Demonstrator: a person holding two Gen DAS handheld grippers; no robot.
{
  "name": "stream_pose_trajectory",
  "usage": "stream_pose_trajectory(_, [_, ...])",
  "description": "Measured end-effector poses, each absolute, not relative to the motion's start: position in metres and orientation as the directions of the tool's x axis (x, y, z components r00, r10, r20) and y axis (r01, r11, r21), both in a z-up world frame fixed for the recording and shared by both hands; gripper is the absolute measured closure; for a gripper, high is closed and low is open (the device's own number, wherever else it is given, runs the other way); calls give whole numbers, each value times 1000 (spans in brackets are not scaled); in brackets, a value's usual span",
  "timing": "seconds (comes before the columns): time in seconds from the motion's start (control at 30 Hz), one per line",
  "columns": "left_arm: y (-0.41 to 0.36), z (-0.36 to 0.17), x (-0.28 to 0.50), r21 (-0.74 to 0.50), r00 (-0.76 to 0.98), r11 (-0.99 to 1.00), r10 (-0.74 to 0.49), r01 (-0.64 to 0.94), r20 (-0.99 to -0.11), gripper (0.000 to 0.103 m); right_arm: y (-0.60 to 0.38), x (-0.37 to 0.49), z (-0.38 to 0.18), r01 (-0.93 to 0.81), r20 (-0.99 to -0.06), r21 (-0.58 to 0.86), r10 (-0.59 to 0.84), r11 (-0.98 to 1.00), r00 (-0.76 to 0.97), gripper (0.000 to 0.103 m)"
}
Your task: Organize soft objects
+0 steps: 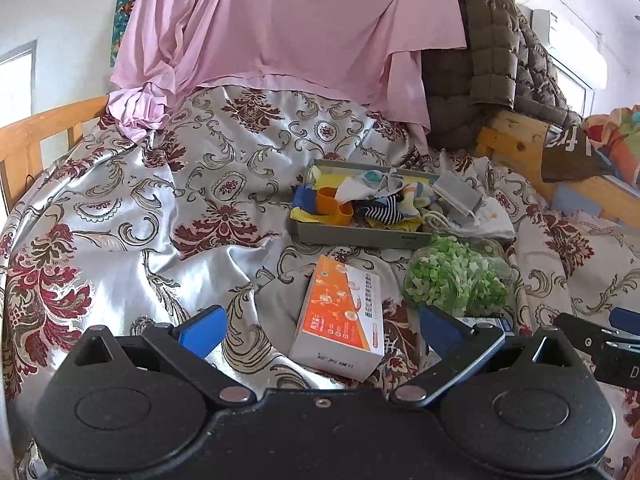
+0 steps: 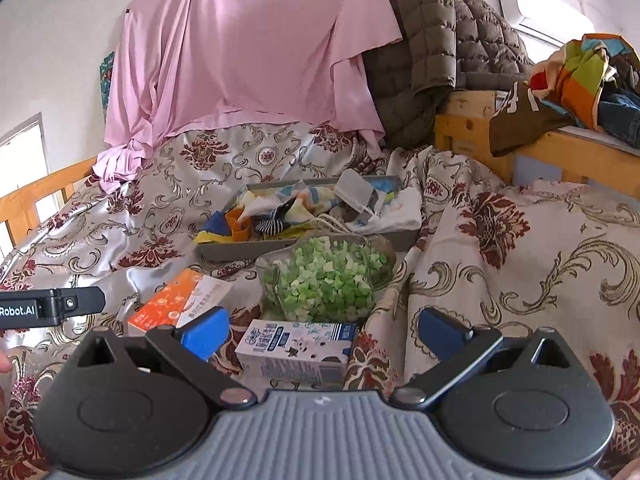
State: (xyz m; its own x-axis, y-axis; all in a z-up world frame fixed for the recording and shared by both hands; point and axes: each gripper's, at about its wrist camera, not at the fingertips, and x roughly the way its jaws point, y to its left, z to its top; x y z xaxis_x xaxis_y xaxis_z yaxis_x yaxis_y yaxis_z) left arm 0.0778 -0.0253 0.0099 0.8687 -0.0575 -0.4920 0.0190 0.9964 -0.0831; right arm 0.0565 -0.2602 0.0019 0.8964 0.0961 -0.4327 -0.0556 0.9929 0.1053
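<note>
Left-wrist view: left tongs [image 1: 320, 334] spread wide and empty above an orange-and-white carton [image 1: 340, 316] on the floral bedspread [image 1: 140, 216]; beyond it, a grey tray [image 1: 356, 236] heaped with soft cloth items [image 1: 380, 200], a bag of green pieces [image 1: 456, 280] just beside its near right corner. Right-wrist view: right tongs [image 2: 324, 334] likewise wide apart, holding nothing, over a blue-and-white milk carton [image 2: 296, 346]; bag of green pieces [image 2: 328, 280] just behind, against the tray [image 2: 248, 250] of cloth items [image 2: 288, 204].
</note>
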Motion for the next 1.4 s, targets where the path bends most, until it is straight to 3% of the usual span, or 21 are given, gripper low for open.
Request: stream_pose_trajectory(1.4, [-28, -4, 75, -48, 840, 997, -81, 66, -536, 1, -252, 61, -14, -71, -498, 97, 110, 993, 860, 0])
